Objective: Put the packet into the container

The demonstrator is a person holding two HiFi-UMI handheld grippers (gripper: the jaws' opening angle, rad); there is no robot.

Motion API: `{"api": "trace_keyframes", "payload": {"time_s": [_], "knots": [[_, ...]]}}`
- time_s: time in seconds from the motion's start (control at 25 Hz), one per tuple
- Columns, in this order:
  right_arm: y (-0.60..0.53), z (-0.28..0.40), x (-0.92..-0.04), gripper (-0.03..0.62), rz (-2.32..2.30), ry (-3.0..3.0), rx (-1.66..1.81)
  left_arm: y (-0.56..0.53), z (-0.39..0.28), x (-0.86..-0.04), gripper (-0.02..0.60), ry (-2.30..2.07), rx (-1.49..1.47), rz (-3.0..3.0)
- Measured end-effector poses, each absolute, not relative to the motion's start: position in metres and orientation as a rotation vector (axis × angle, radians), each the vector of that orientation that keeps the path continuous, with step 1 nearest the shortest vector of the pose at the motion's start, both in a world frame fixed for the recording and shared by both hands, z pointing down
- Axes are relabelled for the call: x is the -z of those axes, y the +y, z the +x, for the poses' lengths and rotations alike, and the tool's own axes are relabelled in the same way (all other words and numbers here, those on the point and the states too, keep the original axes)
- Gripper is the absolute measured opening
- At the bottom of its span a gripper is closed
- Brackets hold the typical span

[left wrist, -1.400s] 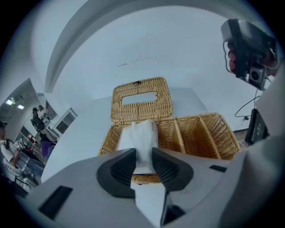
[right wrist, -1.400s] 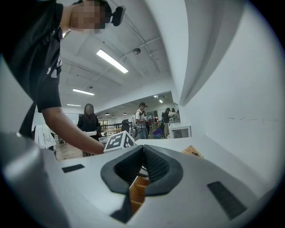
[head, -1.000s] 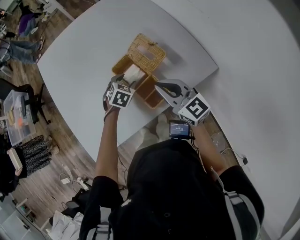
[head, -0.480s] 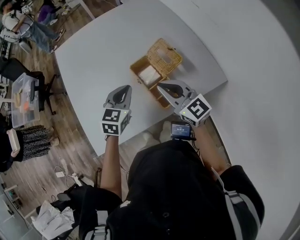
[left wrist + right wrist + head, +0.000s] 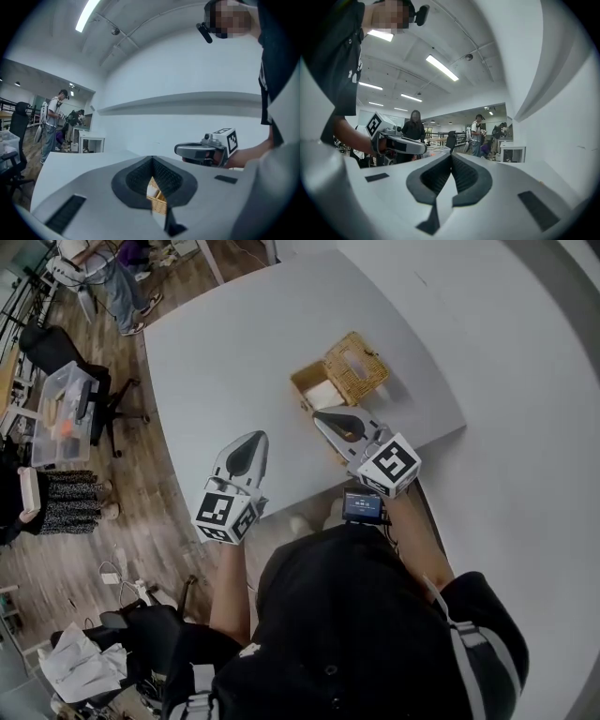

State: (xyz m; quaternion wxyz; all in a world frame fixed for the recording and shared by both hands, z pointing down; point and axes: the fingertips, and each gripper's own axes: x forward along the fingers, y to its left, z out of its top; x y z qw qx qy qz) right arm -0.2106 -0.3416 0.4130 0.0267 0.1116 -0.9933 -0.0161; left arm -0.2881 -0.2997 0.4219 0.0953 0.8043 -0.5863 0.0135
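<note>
Showing the packet (image 5: 325, 395) lying inside the open wicker container (image 5: 302, 388) by the desk's (image 5: 234, 343) near edge; left gripper (image 5: 251, 436) and right gripper (image 5: 319, 415) each have fingers pressed together, empty.

Container (image 5: 358, 367) woven wicker, rough; table (image 5: 234, 343) matt, smooth; packet (image 5: 325, 395) possibly paper.

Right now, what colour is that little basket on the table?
The basket is golden-tan woven wicker; the head view shows it best.
</note>
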Motion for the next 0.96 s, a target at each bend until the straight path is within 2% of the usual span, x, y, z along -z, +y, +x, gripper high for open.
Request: {"api": "trace_keyframes", "payload": {"time_s": [0.96], "knots": [[-0.329, -0.228, -0.402, 0.021, 0.335, -3.052, 0.114, -0.288, -0.294, -0.413, 0.008, -1.733, -0.046, 2.403]]}}
